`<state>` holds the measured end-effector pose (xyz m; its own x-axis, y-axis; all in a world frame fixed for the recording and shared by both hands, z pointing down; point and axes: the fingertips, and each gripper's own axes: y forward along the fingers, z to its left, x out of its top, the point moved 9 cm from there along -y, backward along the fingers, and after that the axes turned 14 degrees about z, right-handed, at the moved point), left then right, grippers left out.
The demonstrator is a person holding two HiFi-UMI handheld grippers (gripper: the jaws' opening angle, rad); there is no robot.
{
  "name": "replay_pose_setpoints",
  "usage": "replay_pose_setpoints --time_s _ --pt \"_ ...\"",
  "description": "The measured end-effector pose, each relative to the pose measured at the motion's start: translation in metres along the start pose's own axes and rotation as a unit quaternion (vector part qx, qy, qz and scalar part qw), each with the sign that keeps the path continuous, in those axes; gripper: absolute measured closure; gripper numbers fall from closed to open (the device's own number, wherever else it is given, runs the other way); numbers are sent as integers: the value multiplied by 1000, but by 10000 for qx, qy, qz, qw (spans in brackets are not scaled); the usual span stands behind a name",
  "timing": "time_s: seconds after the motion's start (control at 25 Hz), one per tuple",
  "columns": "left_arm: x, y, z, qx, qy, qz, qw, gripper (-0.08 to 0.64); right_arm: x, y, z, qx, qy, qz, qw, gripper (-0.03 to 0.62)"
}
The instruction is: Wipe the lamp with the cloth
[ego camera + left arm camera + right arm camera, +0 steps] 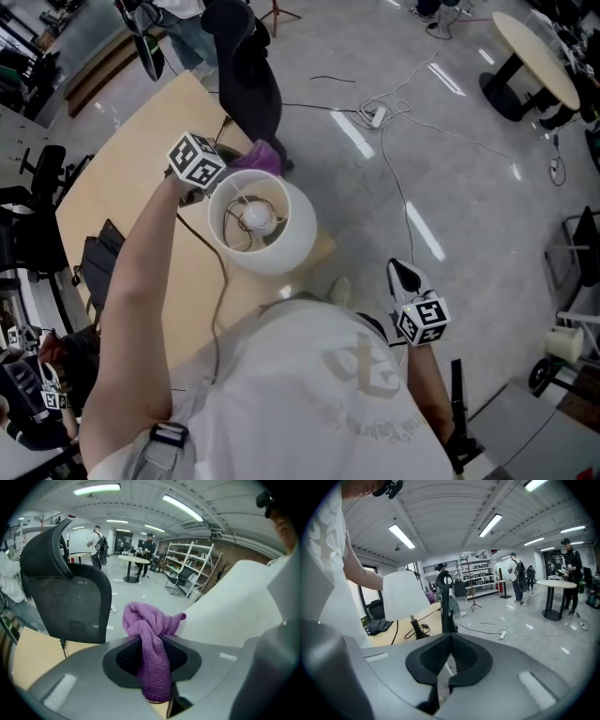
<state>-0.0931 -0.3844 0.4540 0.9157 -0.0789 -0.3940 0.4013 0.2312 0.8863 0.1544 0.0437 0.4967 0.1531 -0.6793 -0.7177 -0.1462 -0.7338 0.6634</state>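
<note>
A lamp with a white shade (pixel 286 246) stands at the near edge of a wooden table (pixel 122 178), its bulb (pixel 259 217) seen from above. My left gripper (pixel 232 169) is at the shade's far rim, shut on a purple cloth (pixel 258 157). In the left gripper view the cloth (pixel 152 634) hangs bunched between the jaws of that gripper (pixel 154 645), right beside the shade (pixel 229 606). My right gripper (pixel 403 274) hangs over the floor to the right, away from the lamp (pixel 404 595). The right gripper (pixel 450 637) is shut and holds nothing.
A black office chair (pixel 248 66) stands just behind the lamp, beyond the table. The lamp's cord (pixel 220 281) runs across the tabletop, and a dark bag (pixel 98 258) lies at the left. Cables and a power strip (pixel 379 116) lie on the floor. People stand by a round table (pixel 133 560) far off.
</note>
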Motion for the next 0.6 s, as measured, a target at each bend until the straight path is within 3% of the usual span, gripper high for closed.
replay_pose_setpoints --time_s 0.12,0.32,0.48,0.6 --pt "0 -5 3 251 4 122 9996 463 -1 0 0 30 -7 -2 10000 578" --pt "14 -62 -1 286 78 -581 9979 463 1 5 0 116 -34 -31 9999 578" --pt "39 -122 -23 -12 648 -1082 9920 462 3 12 3 241 -36 -38 9997 578" --pt "60 -150 -47 -198 1306 -1069 9855 460 4 17 5 319 -27 -48 9995 578"
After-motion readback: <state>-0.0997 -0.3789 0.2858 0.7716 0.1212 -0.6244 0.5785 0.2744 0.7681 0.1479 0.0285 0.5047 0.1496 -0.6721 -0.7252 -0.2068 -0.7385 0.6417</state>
